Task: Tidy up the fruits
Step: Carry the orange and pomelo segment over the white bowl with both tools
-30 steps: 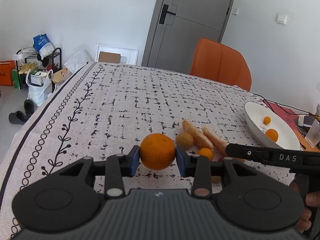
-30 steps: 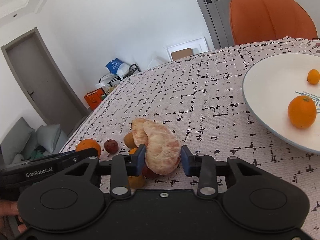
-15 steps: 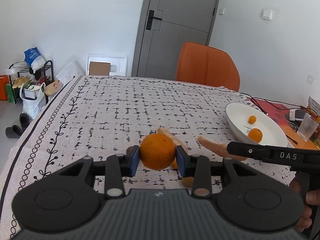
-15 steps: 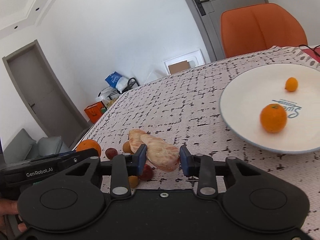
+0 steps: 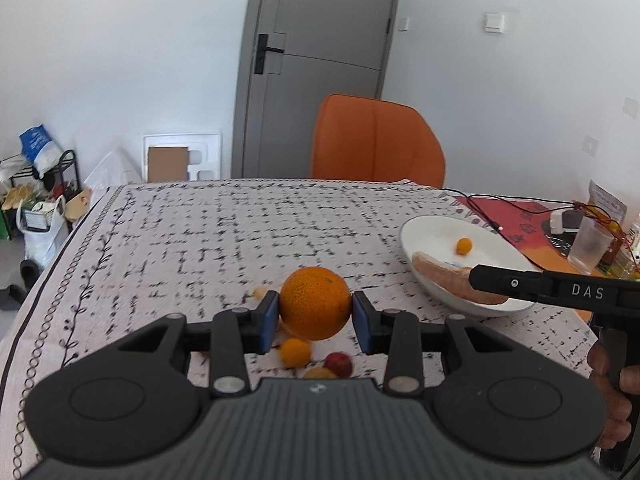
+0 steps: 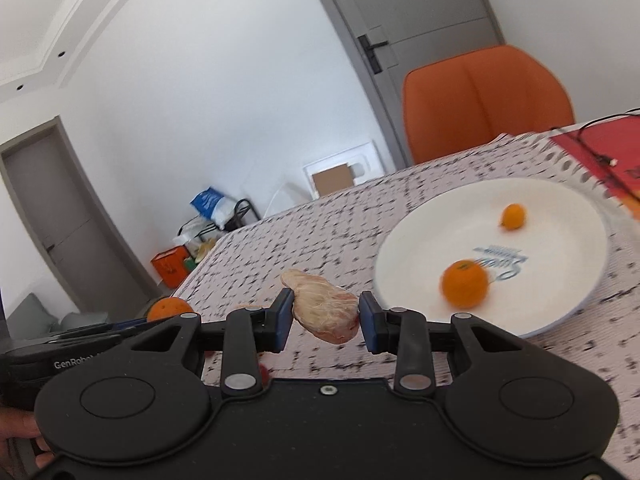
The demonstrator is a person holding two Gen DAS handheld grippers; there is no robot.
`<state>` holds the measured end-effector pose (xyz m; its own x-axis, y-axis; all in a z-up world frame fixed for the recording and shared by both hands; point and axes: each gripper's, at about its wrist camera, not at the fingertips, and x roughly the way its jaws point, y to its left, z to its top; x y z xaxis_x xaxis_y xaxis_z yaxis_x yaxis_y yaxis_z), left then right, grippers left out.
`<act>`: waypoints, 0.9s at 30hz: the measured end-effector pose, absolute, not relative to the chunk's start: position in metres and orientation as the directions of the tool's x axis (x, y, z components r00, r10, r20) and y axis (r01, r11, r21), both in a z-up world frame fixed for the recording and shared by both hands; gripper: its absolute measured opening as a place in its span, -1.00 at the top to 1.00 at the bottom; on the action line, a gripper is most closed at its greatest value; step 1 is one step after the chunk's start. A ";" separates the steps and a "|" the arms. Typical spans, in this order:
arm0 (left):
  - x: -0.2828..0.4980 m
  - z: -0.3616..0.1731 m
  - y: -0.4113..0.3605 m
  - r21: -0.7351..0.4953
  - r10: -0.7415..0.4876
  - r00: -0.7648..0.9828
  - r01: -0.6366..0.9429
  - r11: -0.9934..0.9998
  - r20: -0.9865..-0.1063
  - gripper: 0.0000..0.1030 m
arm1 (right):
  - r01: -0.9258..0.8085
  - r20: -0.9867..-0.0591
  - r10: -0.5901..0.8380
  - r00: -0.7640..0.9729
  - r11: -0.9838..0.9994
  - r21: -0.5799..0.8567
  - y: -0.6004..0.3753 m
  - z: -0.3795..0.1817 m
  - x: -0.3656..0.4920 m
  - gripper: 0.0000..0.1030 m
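Observation:
My left gripper [image 5: 315,316] is shut on a large orange [image 5: 315,307], held above the patterned tablecloth. Below it lie a small orange fruit [image 5: 295,352], a red fruit [image 5: 339,363] and another yellowish one, partly hidden by the gripper body. My right gripper [image 6: 325,316] is shut on a peeled pomelo segment [image 6: 326,307], just left of the white plate [image 6: 560,200]. The plate holds a tangerine [image 6: 465,283] and a small kumquat [image 6: 513,216]. In the left wrist view the right gripper's black body [image 5: 560,290] carries the segment [image 5: 444,278] over the plate's near rim [image 5: 408,236].
An orange chair [image 5: 378,142] stands at the table's far edge before a grey door. A red mat [image 5: 516,216] with cables, a clear plastic cup [image 5: 590,246] and small items lie right of the plate. Bags and a rack [image 5: 36,184] stand on the floor at left.
Both grippers rose and moved right toward the plate with their fruit. The pomelo segment left the fruit pile and now hangs by the plate's rim. The loose fruits slid below the left gripper.

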<state>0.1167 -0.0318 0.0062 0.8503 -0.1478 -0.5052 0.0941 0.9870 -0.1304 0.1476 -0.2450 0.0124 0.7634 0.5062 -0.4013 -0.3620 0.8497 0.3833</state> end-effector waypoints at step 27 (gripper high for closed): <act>0.170 0.003 -0.127 -0.049 -0.254 0.809 0.270 0.961 -0.530 0.27 | -0.169 -0.356 0.308 0.882 0.913 0.372 -0.329 0.004 0.149 0.36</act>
<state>0.1702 -0.1266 0.0028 0.8089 -0.2545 -0.5301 0.2704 0.9615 -0.0489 0.1492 -0.3294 0.0036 0.8821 0.3084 -0.3562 -0.1688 0.9126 0.3723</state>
